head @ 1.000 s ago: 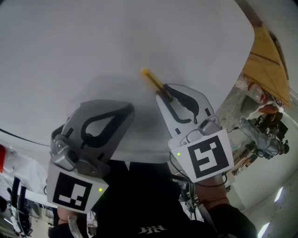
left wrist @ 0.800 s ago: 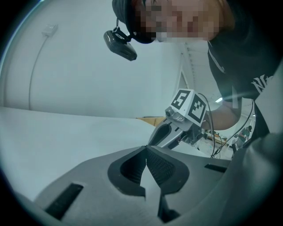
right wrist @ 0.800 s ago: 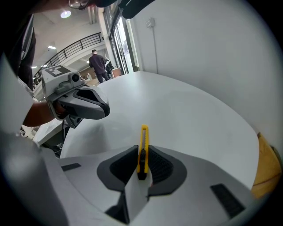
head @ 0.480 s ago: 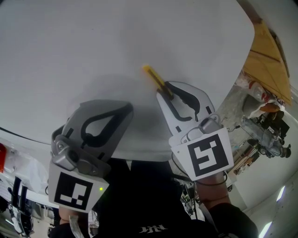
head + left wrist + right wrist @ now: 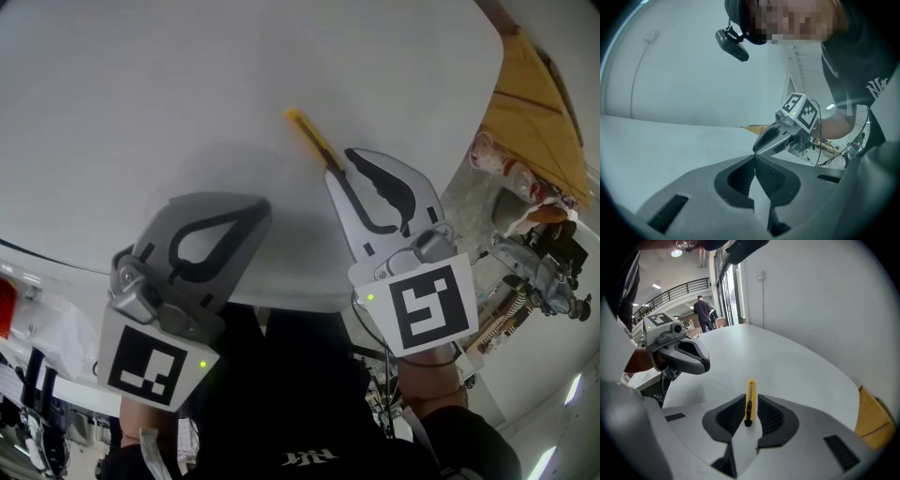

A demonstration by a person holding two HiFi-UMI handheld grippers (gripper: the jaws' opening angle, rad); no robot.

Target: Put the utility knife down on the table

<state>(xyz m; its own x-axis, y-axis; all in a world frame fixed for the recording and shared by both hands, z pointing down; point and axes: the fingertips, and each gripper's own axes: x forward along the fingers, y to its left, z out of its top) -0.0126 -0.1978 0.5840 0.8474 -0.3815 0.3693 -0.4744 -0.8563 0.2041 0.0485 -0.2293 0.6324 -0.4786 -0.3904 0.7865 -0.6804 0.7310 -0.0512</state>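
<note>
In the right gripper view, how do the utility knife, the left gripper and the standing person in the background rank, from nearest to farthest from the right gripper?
1. utility knife: in the centre, between the tongs of the right gripper.
2. left gripper: at the view's left, nearby.
3. standing person: upper left, far behind the table.

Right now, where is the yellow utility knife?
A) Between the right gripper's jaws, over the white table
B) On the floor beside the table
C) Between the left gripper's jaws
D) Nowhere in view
A: the right gripper view shows the utility knife between the jaws of the right gripper, over the table. The left gripper has its jaws together with nothing between them.
</note>
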